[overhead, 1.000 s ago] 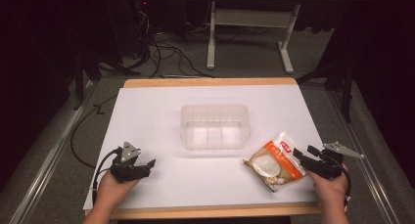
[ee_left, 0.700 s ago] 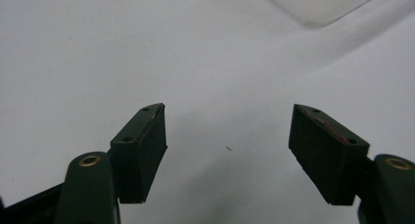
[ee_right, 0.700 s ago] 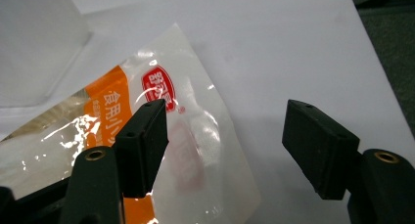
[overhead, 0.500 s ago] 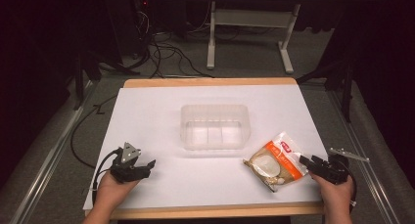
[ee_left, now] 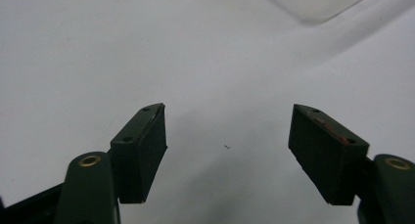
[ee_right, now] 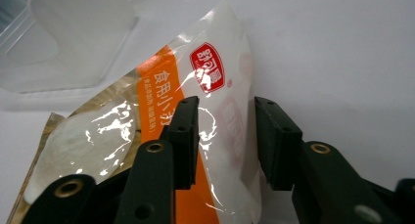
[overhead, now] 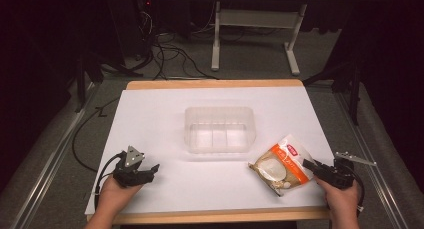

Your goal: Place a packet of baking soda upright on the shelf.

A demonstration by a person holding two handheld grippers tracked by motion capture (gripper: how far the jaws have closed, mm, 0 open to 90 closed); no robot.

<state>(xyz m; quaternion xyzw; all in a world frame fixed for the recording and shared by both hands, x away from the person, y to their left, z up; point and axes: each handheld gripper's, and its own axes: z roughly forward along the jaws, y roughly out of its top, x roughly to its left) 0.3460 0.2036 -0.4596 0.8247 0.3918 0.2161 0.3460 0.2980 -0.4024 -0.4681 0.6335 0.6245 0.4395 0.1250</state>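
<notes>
A clear plastic bag (overhead: 281, 164) with an orange and white label and pale contents lies flat at the table's front right. In the right gripper view the white edge of the bag (ee_right: 215, 77) runs up between the two black jaws. My right gripper (overhead: 308, 165) (ee_right: 225, 104) has just been closing around that edge; a gap still shows beside the pads, so it is open. My left gripper (overhead: 151, 171) (ee_left: 227, 109) rests at the front left, jaws wide apart over bare white surface, holding nothing.
A clear plastic container (overhead: 220, 110) (ee_right: 73, 33) stands empty in the middle of the white table sheet (overhead: 160, 114), just left of and beyond the bag. Its corner (ee_left: 318, 4) shows ahead of the left gripper. Cables and a desk frame lie on the floor beyond.
The right gripper has edged in onto the bag's right edge, its jaws narrowing around it. The left gripper and the container have stayed put.
</notes>
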